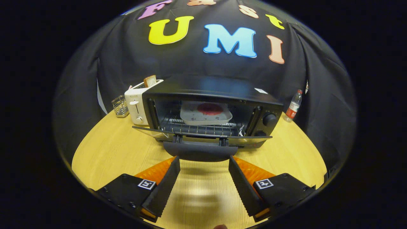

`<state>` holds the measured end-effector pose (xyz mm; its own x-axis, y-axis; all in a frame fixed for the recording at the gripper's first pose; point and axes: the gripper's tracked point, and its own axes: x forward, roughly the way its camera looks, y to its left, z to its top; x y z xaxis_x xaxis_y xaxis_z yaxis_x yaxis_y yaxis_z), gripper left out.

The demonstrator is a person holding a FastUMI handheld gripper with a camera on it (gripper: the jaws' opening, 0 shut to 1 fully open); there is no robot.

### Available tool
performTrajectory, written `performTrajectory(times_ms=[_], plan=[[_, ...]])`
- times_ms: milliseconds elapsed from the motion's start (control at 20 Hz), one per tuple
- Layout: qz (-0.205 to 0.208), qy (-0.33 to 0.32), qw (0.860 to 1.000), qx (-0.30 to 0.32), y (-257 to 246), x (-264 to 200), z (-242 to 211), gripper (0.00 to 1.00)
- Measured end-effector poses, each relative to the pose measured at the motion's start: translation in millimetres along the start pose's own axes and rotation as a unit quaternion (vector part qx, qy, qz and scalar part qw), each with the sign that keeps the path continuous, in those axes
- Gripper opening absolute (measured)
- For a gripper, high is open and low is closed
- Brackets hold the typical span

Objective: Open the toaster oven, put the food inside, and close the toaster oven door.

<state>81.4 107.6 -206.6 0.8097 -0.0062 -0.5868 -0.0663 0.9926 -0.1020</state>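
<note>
Oven: toaster oven stands on the wooden counter, just beyond the fingers; dark body, two round knobs stacked at its right side
Door: oven door is dropped down to roughly level, hinged at the bottom, its glass pane facing up; the door handle hangs at the near edge, just ahead of the fingertips and roughly centred between them
Food: round red piece of food lies on a pale tray with small dark marks; the tray sits on the wire rack inside the oven chamber, toward the back
Hand-held gripper: hand-held gripper has its fingers spread wide apart, bare counter showing in the gap; nothing is pinched; the tips lie just below the two ends of the door handle; whether they touch it cannot be told
Left of oven: white slot toaster stands close against the oven's left side, a slice of bread sticking up from the slot; a small wire basket stands just beside the toaster, farther left
Right of oven: plastic bottle with a red label stands upright near the back edge of the counter, apart from the oven
Backdrop: black cloth hangs behind everything
</note>
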Motion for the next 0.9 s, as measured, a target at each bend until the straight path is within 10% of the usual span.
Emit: performTrajectory(times_ms=[400,900], plan=[[0.014,-0.133,0.991,-0.009,-4,-24,109,0.98],[-0.003,-0.206,0.978,0.027,-95,-138,119,0.98]])
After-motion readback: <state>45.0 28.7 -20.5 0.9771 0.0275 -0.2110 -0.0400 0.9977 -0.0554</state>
